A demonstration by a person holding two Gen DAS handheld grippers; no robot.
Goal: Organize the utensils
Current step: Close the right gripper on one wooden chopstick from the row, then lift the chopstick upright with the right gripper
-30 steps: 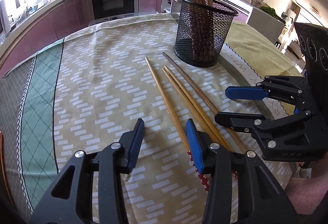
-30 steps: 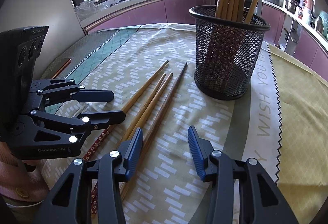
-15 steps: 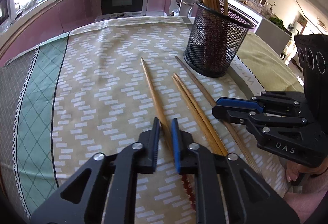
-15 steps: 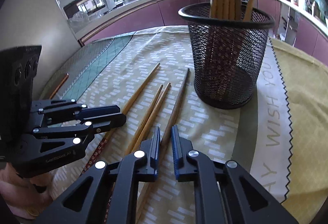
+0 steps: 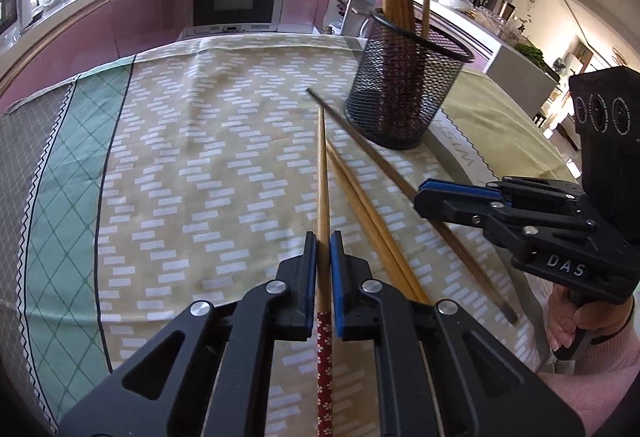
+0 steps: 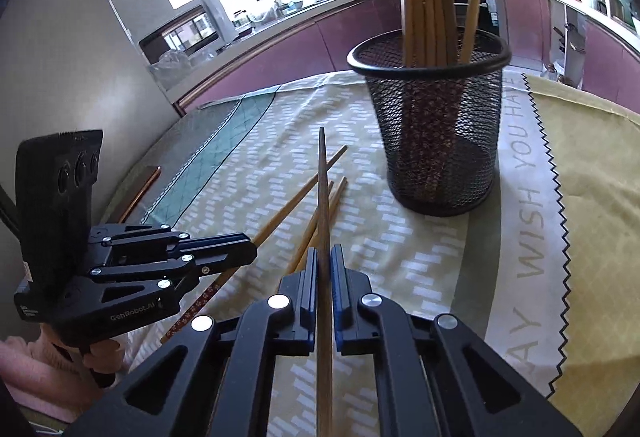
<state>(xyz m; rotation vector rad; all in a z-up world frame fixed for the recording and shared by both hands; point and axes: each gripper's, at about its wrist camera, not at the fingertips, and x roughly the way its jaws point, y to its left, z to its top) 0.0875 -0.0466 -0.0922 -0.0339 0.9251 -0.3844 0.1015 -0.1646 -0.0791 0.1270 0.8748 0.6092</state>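
lettering "das" on right tongs (image 5: 424, 197)

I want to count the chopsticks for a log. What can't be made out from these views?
- Left wrist view: near ends of the two loose chopsticks, behind the left gripper.
- Right wrist view: held dark chopstick, cut by the bottom edge.
- Both views: chopsticks in the mesh holder overlap; count uncertain.

A matt woven cloth with pale dashes (image 5: 208, 173) is spread over the table. Smooth, satin-finished wood is seen in the loose tan chopsticks (image 5: 362, 213) and the darker brown chopstick (image 6: 323, 237). Fine black wire mesh forms the round holder (image 6: 436, 141). Matt black plastic, with bright metal screws, makes up the gripper frames.
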